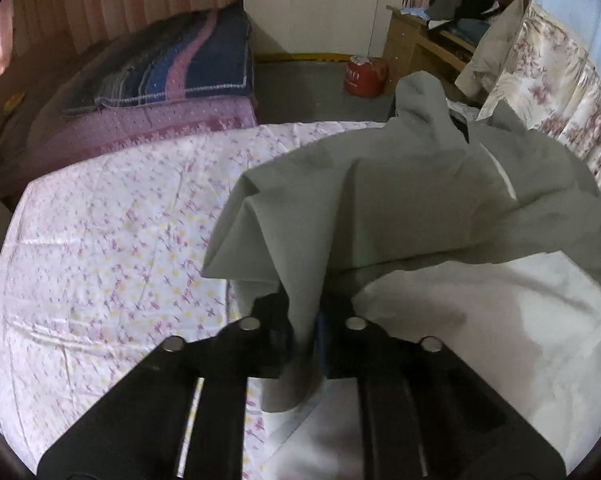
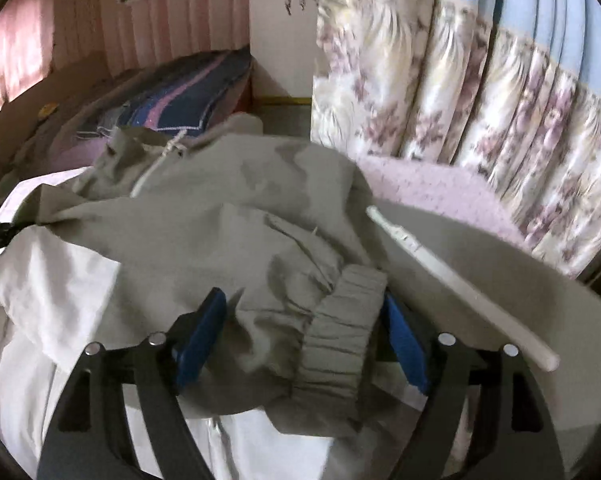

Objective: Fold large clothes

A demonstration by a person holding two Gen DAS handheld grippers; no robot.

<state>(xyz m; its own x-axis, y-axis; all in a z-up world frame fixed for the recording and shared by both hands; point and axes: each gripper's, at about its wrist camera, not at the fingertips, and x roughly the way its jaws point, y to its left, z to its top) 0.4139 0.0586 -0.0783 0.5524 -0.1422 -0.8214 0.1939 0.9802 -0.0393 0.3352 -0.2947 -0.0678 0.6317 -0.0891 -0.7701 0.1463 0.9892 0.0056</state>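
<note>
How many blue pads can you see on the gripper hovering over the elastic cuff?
2. One blue pad sits left of the grey jacket's elastic cuff, the other blue pad right of it. Neither visibly presses the cuff.

Both grippers are black frames with round silver bolts; the right gripper (image 2: 300,340) has blue finger pads (image 2: 198,344) at nine and three o'clock.

Both wrist cameras are looking steeply down along their fingers, close over the grey jacket (image 1: 380,208) (image 2: 240,220). Both are sharing the jacket, the striped blanket (image 1: 180,68) (image 2: 188,100) and the floral curtain (image 1: 560,100) (image 2: 480,100) beyond.
</note>
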